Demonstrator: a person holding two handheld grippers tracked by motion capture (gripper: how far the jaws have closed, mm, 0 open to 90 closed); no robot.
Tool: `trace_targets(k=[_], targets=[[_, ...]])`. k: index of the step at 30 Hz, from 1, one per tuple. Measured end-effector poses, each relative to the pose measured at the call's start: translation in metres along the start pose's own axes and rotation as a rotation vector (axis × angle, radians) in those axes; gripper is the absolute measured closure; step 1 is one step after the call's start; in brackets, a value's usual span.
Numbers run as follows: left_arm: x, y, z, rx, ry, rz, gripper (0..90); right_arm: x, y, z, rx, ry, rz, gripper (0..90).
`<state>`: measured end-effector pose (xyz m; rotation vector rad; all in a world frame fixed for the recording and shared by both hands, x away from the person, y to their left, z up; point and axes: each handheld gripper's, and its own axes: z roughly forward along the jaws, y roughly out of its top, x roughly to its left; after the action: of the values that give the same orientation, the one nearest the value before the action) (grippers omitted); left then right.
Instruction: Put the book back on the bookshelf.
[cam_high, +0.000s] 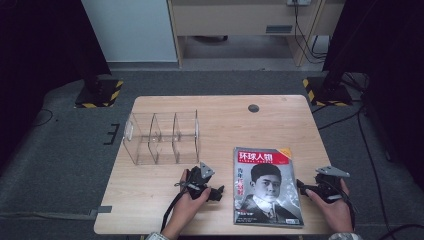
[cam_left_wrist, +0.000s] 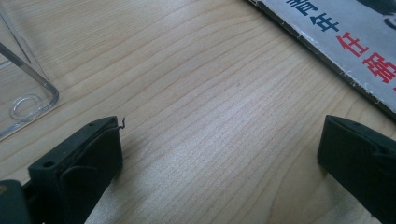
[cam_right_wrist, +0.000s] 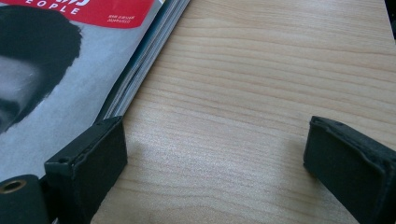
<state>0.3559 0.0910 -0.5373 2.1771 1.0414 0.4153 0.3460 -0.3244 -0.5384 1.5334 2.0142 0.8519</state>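
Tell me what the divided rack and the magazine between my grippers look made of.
Rack: likely clear acrylic, glossy; the table shows through its walls and rounded corner. Magazine: paper, with a printed, apparently coated cover; stacked page edges show along its side.

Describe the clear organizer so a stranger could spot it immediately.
Start at the wooden table and look to its left half, beyond the left gripper. There stands the clear organizer, split into three compartments. Unlike the flat printed magazine beside it, it is see-through and upright.
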Motion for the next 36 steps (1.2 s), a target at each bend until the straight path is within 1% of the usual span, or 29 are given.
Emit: trace_targets(k=[4, 5, 6, 7, 10, 11, 12, 14, 17, 18, 19, 20, 21, 22, 23, 25, 26, 27, 28, 29, 30, 31, 32, 33, 34, 35, 36], targets=[[0.0, 0.0, 0.0, 0.0, -0.001, 0.0, 0.0, -0.001, 0.0, -0.001, -0.002, 0.004, 0.009, 8.7], [0.0, 0.0, 0.0, 0.0, 0.0, 0.0, 0.0, -0.001, -0.001, -0.002, -0.003, 0.001, 0.009, 11.6], [0.0, 0.0, 0.0, 0.001, 0.0, 0.0, 0.0, -0.001, -0.001, -0.002, -0.015, -0.002, 0.01, 16.6], [0.0, 0.0, 0.0, 0.001, 0.0, 0.0, 0.0, -0.001, -0.001, -0.003, -0.033, -0.005, 0.008, 18.2], [-0.002, 0.001, 0.0, -0.001, -0.007, 0.003, 0.0, -0.002, 0.0, -0.008, -0.06, -0.008, 0.02, 19.6], [-0.002, 0.001, 0.0, -0.001, -0.007, 0.003, 0.0, -0.002, 0.0, -0.008, -0.06, -0.008, 0.02, 19.6], [-0.005, 0.002, 0.0, -0.008, -0.024, 0.003, 2.2, -0.001, 0.003, -0.013, -0.098, -0.009, 0.025, 21.6], [-0.008, 0.004, -0.001, -0.017, -0.044, 0.0, 5.0, 0.002, 0.004, -0.017, -0.119, 0.005, 0.027, 23.2], [-0.014, 0.004, -0.001, -0.022, -0.048, 0.024, 6.3, 0.01, 0.005, -0.022, -0.139, 0.04, 0.009, 26.1], [-0.016, 0.004, -0.001, -0.02, -0.052, 0.028, 6.8, 0.014, 0.006, -0.023, -0.139, 0.067, -0.006, 27.3], [-0.016, 0.004, -0.001, -0.02, -0.052, 0.028, 6.8, 0.014, 0.006, -0.023, -0.139, 0.067, -0.006, 27.3], [-0.02, 0.005, -0.002, -0.028, -0.069, 0.037, 7.0, 0.021, 0.007, -0.021, -0.135, 0.107, -0.035, 27.4], [-0.02, 0.005, -0.002, -0.028, -0.069, 0.037, 7.5, 0.021, 0.007, -0.021, -0.135, 0.107, -0.035, 27.4], [-0.023, 0.005, -0.002, -0.036, -0.082, 0.038, 7.5, 0.024, 0.007, -0.02, -0.126, 0.123, -0.043, 27.4], [-0.028, 0.007, -0.003, -0.043, -0.105, 0.047, 8.8, 0.03, 0.006, -0.017, -0.104, 0.148, -0.072, 27.4], [-0.034, 0.007, -0.002, -0.045, -0.134, 0.068, 10.0, 0.034, 0.005, -0.013, -0.085, 0.166, -0.094, 27.3], [-0.037, 0.007, -0.002, -0.047, -0.14, 0.079, 10.3, 0.036, 0.004, -0.012, -0.073, 0.171, -0.094, 26.8], [-0.04, 0.007, -0.002, -0.045, -0.144, 0.086, 10.3, 0.036, 0.004, -0.01, -0.065, 0.174, -0.106, 26.3], [-0.04, 0.007, -0.002, -0.045, -0.144, 0.086, 10.3, 0.037, 0.003, -0.009, -0.058, 0.181, -0.101, 26.0], [-0.045, 0.007, -0.001, -0.051, -0.155, 0.09, 10.9, 0.037, 0.003, -0.008, -0.054, 0.188, -0.11, 25.6], [-0.046, 0.007, -0.001, -0.051, -0.162, 0.091, 10.9, 0.037, 0.003, -0.008, -0.049, 0.193, -0.108, 25.3], [-0.048, 0.007, -0.001, -0.046, -0.174, 0.1, 11.2, 0.038, 0.003, -0.007, -0.048, 0.196, -0.106, 25.1], [-0.048, 0.007, -0.001, -0.046, -0.174, 0.1, 13.0, 0.039, 0.002, -0.007, -0.042, 0.203, -0.103, 24.3], [-0.05, 0.007, 0.0, -0.047, -0.195, 0.115, 13.0, 0.039, 0.002, -0.007, -0.042, 0.203, -0.103, 24.3], [-0.051, 0.006, 0.0, -0.053, -0.201, 0.117, 13.3, 0.042, 0.002, -0.005, -0.032, 0.222, -0.108, 22.6], [-0.051, 0.006, 0.0, -0.053, -0.201, 0.117, 14.2, 0.042, 0.002, -0.004, -0.032, 0.224, -0.11, 22.3], [-0.053, 0.007, -0.001, -0.068, -0.207, 0.12, 15.0, 0.044, 0.002, -0.004, -0.021, 0.228, -0.109, 21.9]])
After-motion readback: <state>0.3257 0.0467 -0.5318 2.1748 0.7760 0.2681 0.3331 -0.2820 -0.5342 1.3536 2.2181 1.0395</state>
